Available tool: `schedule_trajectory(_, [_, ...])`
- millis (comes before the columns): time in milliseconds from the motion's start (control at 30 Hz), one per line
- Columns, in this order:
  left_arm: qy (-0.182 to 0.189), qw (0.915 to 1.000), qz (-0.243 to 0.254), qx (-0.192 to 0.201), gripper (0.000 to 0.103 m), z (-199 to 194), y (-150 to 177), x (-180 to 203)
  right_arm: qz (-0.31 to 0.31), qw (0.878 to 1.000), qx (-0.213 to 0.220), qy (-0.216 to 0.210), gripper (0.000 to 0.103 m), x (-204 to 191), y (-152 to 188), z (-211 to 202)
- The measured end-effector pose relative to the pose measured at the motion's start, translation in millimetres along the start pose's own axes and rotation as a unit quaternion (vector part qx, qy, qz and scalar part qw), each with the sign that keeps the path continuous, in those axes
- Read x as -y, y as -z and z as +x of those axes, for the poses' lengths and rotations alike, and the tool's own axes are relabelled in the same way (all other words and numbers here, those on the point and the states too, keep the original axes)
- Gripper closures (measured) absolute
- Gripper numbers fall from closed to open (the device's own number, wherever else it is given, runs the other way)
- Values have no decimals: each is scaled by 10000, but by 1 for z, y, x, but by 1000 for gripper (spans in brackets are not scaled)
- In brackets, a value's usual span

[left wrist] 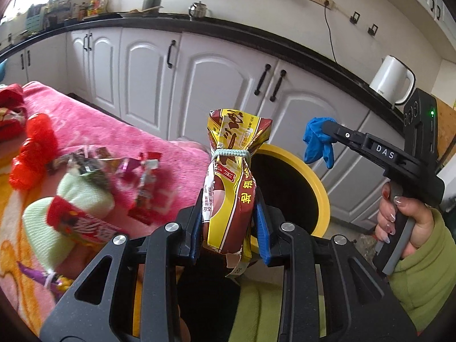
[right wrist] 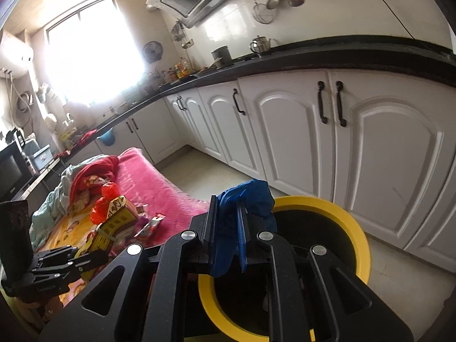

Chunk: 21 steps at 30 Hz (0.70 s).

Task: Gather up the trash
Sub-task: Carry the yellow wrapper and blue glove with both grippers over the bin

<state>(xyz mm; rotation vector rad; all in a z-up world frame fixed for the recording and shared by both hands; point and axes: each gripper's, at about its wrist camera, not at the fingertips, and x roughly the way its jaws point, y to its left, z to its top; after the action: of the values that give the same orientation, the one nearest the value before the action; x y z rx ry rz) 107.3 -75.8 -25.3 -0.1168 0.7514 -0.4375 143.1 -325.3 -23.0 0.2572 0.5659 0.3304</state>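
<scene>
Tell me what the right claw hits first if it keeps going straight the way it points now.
Probably the yellow-rimmed bin: the right claw, shut on the blue glove, points down toward its dark opening. Depth is unclear, so it may cross the rim first.

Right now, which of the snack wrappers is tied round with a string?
The yellow-and-brown wrapper clamped upright in the left gripper: a pale string cinches its neck. The red wrappers lie loose on the pink blanket.

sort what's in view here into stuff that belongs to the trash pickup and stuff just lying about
Part of the job:
- snack bag in left tongs
- blue glove in right tongs
- yellow-rimmed bin
- loose wrappers

Just lying about:
- white kettle
- pink blanket
- metal teapot
</scene>
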Motion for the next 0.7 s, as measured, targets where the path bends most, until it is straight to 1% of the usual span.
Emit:
schedule_trajectory(233, [91,9997,172,-169,79,22,-1,20,200,9997,-13,112,91,21,2,-1])
schedule_trajectory(433, [137,9984,418,-369,79,46,2,41,257,9994,-113,203,91,32,7,3])
schedule_trajectory(700, [154,9957,625,-662,79,76,7,57,373,9986,-266,278,91,49,15,11])
